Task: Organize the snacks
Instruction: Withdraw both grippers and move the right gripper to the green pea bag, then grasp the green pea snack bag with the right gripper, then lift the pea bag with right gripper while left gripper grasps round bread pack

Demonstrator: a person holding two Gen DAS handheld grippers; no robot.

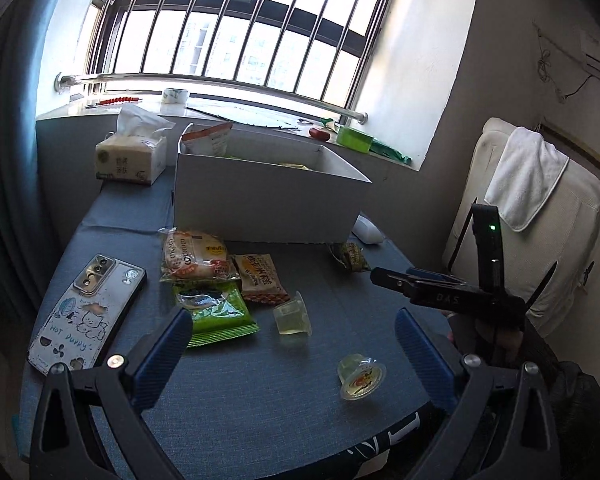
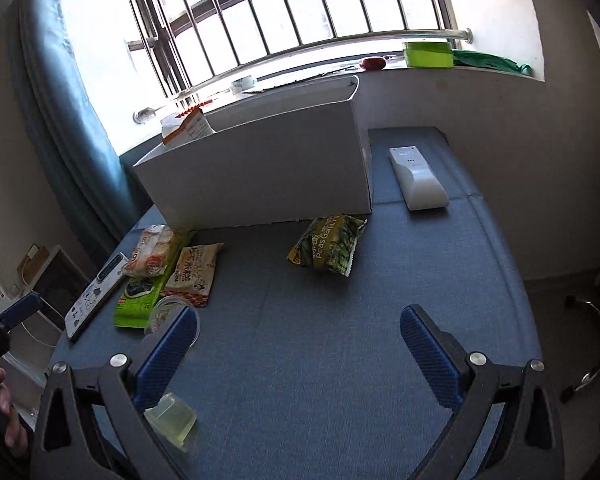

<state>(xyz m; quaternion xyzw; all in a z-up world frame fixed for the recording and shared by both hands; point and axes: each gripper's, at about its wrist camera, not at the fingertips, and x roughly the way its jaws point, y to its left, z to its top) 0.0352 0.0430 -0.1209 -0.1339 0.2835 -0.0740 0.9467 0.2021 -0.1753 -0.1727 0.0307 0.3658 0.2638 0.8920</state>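
Ahead of you a barred window (image 1: pixel 236 28) fills the far wall, bright with daylight, and a steel rail (image 1: pixel 204 82) runs along its foot above a pale sill (image 1: pixel 228 114). A blue curtain (image 1: pixel 8 152) hangs at the left of the window. To the right stands a plain grey-white wall (image 1: pixel 500 80). A white chair (image 1: pixel 512 216) stands against that wall with a white towel (image 1: pixel 528 176) draped over its back. You work over a table (image 2: pixel 340 360) covered in blue cloth, which reaches up to the wall under the sill.
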